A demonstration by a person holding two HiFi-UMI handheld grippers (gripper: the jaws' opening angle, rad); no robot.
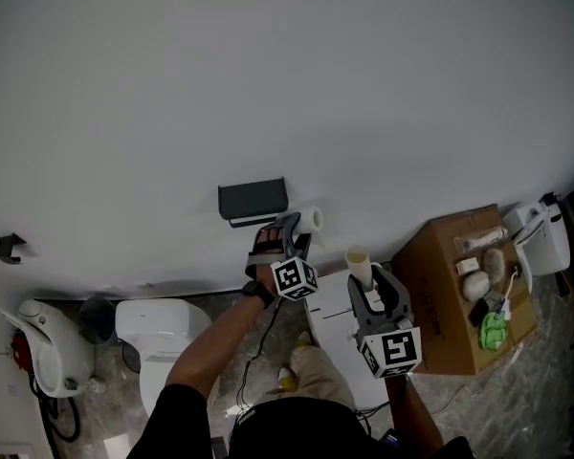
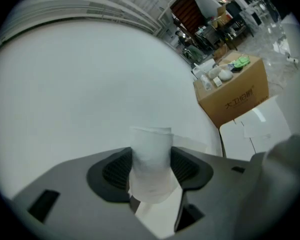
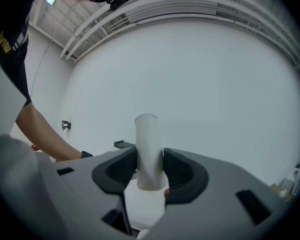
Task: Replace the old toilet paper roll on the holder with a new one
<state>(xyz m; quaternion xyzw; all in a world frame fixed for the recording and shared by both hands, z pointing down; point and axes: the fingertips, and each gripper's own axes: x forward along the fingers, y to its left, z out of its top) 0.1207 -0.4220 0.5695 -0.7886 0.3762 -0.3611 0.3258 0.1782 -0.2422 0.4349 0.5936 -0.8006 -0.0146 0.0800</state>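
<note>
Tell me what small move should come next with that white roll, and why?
Probably the left gripper should ease its new roll leftwards onto the dark holder on the wall. The roll is pinched between its jaws just right of the holder, and the right gripper holds the bare cardboard tube, so the holder looks free.

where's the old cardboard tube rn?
The cardboard tube is clamped upright in the right gripper, right of centre in the head view, between the white roll by the wall holder and the cardboard box.
</note>
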